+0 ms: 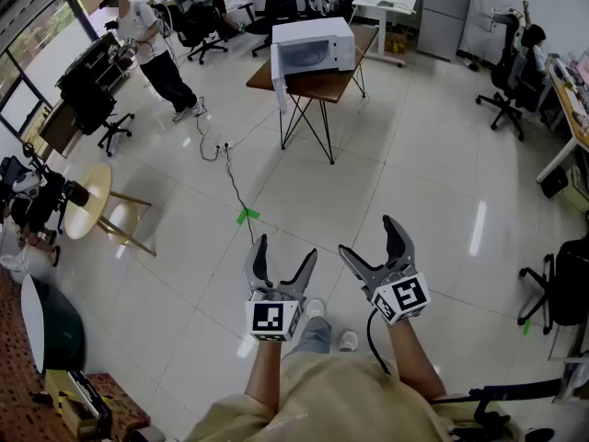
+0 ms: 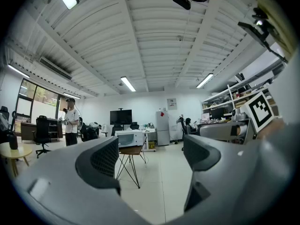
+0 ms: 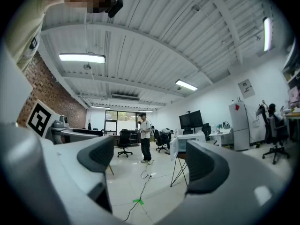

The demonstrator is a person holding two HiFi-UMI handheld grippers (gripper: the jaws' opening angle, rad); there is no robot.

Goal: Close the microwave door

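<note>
currently the microwave (image 1: 317,40) sits toward the left edge of the tabletop (image 1: 324,85), long axis crosswise, front facing the person, door (image 1: 278,76) swung open, well apart from the left gripper (image 1: 285,249) and right gripper (image 1: 368,236), both wide open and empty, floor cable (image 1: 235,187) and green tape (image 1: 248,215) between.

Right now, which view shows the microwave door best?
The head view: the microwave sits on a far table, its door swung open at the left. The right gripper view shows the door small and oblique; the left gripper view shows only a tiny microwave, door indistinct.
</note>
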